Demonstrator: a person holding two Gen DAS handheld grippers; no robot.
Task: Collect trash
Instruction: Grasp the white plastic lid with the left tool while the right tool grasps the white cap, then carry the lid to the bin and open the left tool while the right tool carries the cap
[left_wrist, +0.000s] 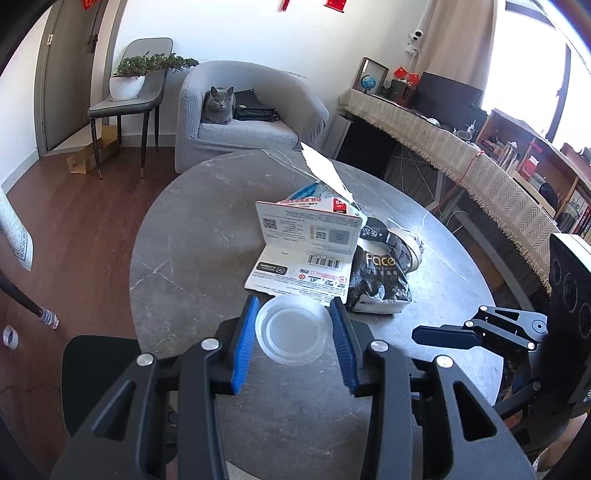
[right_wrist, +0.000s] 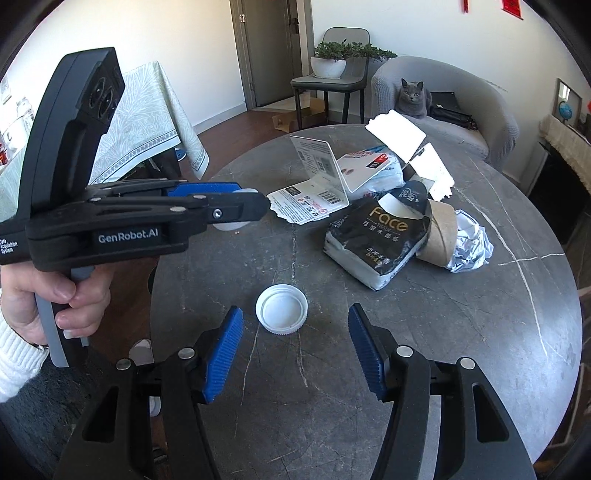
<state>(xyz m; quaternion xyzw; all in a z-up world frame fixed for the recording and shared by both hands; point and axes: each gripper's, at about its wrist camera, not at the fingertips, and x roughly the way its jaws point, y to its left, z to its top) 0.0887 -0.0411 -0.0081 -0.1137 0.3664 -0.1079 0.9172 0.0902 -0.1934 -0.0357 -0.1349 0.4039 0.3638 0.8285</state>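
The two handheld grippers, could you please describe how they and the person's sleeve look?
Both are matte black plastic with angular cut-out linkages, silver pivot pins and ribbed blue pads on the fingers. The left gripper carries white "GenRobot.AI" lettering, a small "Data Acquisition System" label, round lens openings on its upright head and a grey trigger. The right gripper matches. The sleeve is white ribbed knit. No cables show.

Bright daylight pours from the blown-out window (left_wrist: 524, 55), glaring off the table (left_wrist: 207, 229). Both views are sharp, with fisheye bending and dark corners.
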